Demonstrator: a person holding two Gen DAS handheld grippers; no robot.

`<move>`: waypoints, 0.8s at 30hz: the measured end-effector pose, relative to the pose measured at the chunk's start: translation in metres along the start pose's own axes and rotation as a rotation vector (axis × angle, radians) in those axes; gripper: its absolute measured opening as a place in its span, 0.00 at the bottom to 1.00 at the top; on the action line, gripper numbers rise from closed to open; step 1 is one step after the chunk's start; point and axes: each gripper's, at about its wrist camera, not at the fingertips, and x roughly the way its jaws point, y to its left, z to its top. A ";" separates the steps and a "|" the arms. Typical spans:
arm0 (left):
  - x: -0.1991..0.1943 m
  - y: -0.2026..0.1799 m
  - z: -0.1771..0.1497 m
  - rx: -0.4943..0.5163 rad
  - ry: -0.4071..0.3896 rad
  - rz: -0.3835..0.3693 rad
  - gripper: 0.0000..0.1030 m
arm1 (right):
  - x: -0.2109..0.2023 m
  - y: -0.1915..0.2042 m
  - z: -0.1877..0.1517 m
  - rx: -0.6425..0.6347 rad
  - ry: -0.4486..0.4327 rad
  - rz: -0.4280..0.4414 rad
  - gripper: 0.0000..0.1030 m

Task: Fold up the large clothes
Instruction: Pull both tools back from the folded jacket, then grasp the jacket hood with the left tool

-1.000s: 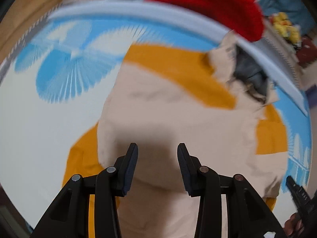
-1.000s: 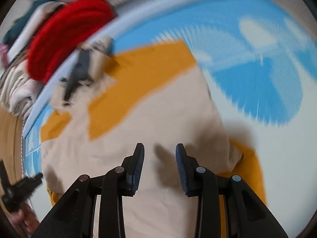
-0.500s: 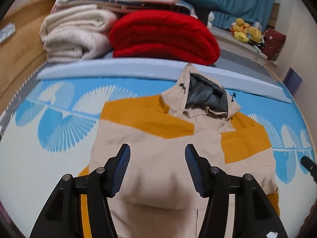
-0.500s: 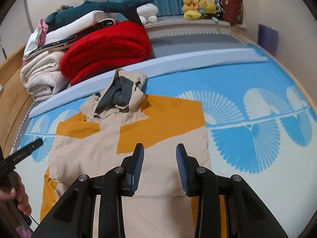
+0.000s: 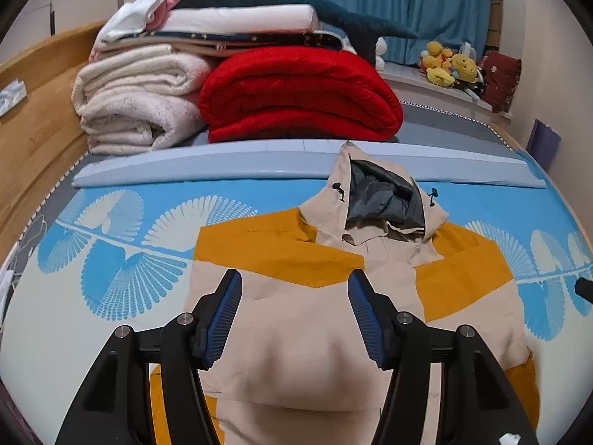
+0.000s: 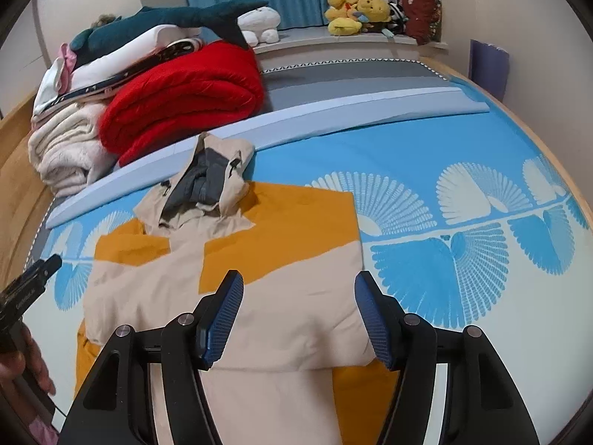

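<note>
Between the blue pads of the left gripper (image 5: 294, 319) nothing is held: its jaws stand spread above the beige and orange hooded jacket (image 5: 333, 296), having opened wider within the last second. Over the same garment the right gripper (image 6: 298, 320) hangs with its jaws just parted further too, wide apart and empty, the cloth lying below them untouched. At the lower left edge of the right wrist view, a hand (image 6: 22, 367) grips the black handle of the left tool. Beneath both tools the jacket lies on the bed cover (image 5: 122, 259), blue and white with fan shapes; its sides are folded in over the body and its hood, lined in grey, points toward a pale blue ridge (image 5: 207, 165) across the bed. Beyond that ridge sit a folded red blanket (image 5: 300, 96) and a stack of cream blankets (image 5: 137, 100), touching side by side, with a dark plush shark (image 6: 174, 22) on top. Farther back, yellow soft toys (image 6: 355, 11) rest on a ledge before a blue curtain (image 5: 389, 3)
</note>
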 end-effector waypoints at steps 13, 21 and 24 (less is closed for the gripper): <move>0.141 -0.046 0.110 0.030 0.115 0.009 0.39 | 0.022 -0.002 0.008 0.004 0.052 0.002 0.74; 0.242 -0.073 0.155 -0.046 0.226 -0.074 0.38 | 0.037 -0.007 0.003 -0.037 0.069 -0.031 0.73; 0.276 -0.084 0.165 -0.082 0.269 -0.089 0.38 | 0.046 -0.016 0.004 -0.016 0.082 -0.046 0.72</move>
